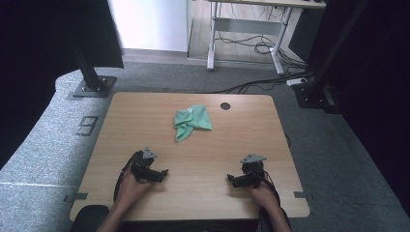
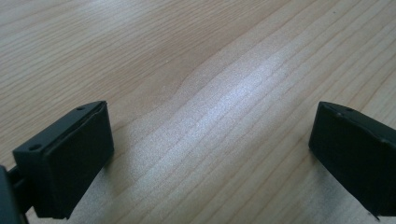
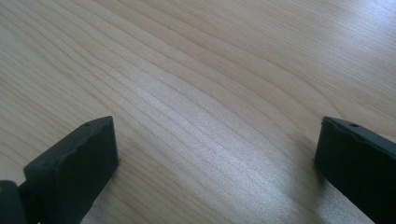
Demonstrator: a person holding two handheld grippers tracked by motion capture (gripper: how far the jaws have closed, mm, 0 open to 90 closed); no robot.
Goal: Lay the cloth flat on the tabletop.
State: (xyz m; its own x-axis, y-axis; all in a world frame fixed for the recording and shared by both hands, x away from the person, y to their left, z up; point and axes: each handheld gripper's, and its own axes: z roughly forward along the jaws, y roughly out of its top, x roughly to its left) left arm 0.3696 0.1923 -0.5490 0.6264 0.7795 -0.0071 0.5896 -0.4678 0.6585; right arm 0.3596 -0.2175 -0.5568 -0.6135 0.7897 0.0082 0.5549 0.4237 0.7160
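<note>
Both my claws, left gripper [image 1: 162,173] and right gripper [image 1: 232,180], sit wide open, gripping nothing. The green cloth [image 1: 191,122] lies crumpled well ahead, between them on the table [image 1: 145,116].

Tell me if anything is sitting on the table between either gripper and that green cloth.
Nothing visible does. In the high view the green cloth lies crumpled toward the far middle of the table, with bare wood between it and the left gripper and the right gripper. Both grippers are open and hold nothing.
</note>
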